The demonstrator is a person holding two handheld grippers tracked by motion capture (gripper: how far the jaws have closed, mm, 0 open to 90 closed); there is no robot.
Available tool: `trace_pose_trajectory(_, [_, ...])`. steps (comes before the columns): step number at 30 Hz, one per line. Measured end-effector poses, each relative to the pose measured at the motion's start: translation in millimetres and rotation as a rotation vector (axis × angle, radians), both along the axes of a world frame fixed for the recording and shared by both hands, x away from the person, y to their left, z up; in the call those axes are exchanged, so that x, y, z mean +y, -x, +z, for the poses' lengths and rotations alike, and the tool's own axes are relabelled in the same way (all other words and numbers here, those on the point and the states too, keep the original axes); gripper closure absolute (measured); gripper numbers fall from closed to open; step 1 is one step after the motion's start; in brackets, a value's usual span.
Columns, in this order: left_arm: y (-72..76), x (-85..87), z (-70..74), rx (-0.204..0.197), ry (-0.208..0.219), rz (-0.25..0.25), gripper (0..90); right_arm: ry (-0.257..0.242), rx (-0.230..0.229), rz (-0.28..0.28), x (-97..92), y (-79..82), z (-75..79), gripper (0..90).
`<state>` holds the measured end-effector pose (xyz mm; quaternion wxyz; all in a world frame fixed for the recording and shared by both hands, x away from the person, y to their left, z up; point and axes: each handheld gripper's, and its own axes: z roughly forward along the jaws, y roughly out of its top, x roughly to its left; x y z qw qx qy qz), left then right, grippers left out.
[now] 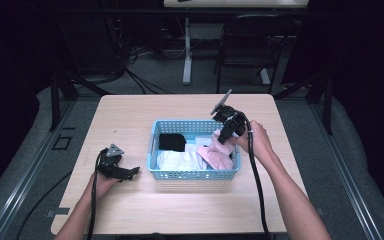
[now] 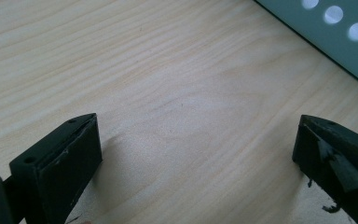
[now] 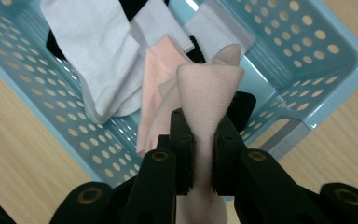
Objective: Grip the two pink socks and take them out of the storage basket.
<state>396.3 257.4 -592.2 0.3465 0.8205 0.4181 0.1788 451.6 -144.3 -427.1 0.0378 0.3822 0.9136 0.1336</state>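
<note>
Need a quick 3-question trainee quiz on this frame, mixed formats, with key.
1. True or false: the right gripper is shut on the pink sock.
2. Where is the left gripper? A) inside the basket B) on the table, left of the basket, jaws open C) holding a white sock
3. Fill in: besides the pink sock, the basket holds white socks and a ____ one.

Key: 1 true; 2 B; 3 black
</note>
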Motion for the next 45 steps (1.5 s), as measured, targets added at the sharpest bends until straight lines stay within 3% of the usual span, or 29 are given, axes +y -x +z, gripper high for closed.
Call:
trace_pose_trajectory(2, [-0.1, 0.2, 0.2, 0.004, 0.0, -0.003, 1.0, -0.038, -0.015, -0.003, -2.2, 2.8, 9.9, 81.2])
trace_pose_trajectory(8, [-0.1, 0.3, 0.4, 0.006, 0.0, -0.005, 1.0, -0.034, -0.026, 0.018, -4.9, 5.6, 26.8, 81.4])
trace_pose_trajectory(15, [-0.1, 0.3, 0.4, 0.005, -0.001, -0.004, 1.0, -0.074, -0.056, 0.013, -13.7, 11.3, 52.3, 81.7])
trace_pose_trajectory(21, [-0.1, 0.3, 0.4, 0.005, -0.001, -0.004, 1.0, -0.089, -0.075, -0.007, -26.8, 14.9, 64.8, 81.7])
trace_pose_trajectory(35, [-0.1, 0.2, 0.4, 0.005, -0.001, -0.004, 1.0, -0.082, -0.095, -0.069, -67.4, 19.9, 78.0, 81.9])
trace_pose_trajectory(45, [-0.1, 0.2, 0.4, 0.005, -0.001, -0.004, 1.0, -0.072, -0.094, -0.15, -105.9, 24.8, 71.8, 82.1])
